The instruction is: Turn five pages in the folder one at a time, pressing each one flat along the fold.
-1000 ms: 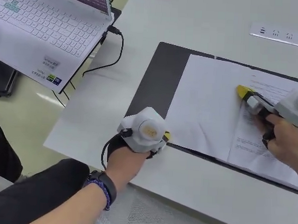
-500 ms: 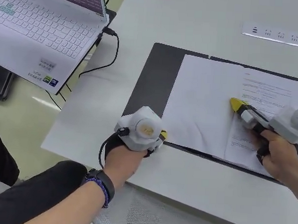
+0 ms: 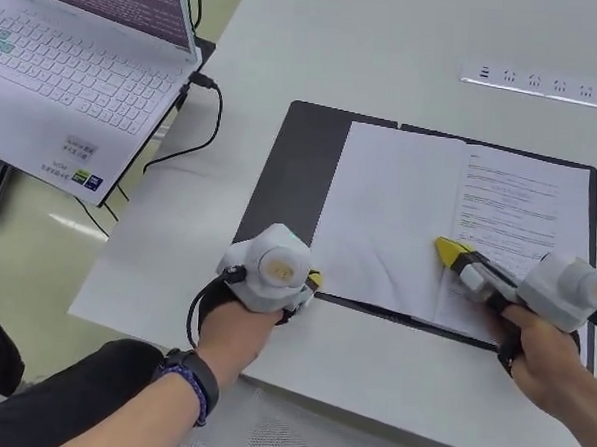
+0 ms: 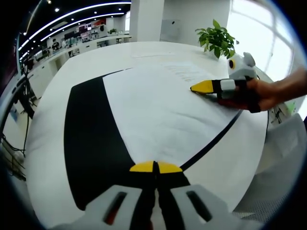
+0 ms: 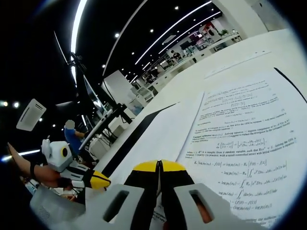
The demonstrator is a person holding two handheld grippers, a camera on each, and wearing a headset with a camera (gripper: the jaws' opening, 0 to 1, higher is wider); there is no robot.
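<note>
The black folder (image 3: 299, 173) lies open on the white table. A blank turned page (image 3: 389, 213) covers its left half and a printed page (image 3: 525, 200) its right. My right gripper (image 3: 445, 251) is shut, its yellow tips pressed onto the paper at the fold, near the folder's front edge. In its own view the right gripper (image 5: 159, 166) rests on the printed page (image 5: 240, 143). My left gripper (image 3: 312, 279) is shut and holds nothing. In its own view the left gripper (image 4: 156, 166) touches the black cover (image 4: 91, 139) at the front left of the blank page (image 4: 158, 110).
An open white laptop (image 3: 76, 72) sits at the far left with a black cable (image 3: 202, 118) running towards the folder. A white power strip (image 3: 546, 84) lies at the back right. The table's front edge (image 3: 371, 378) runs just below the folder.
My right gripper has slid along the fold towards the folder's front edge, still shut. The left gripper has stayed at the front left corner. The head camera has shifted.
</note>
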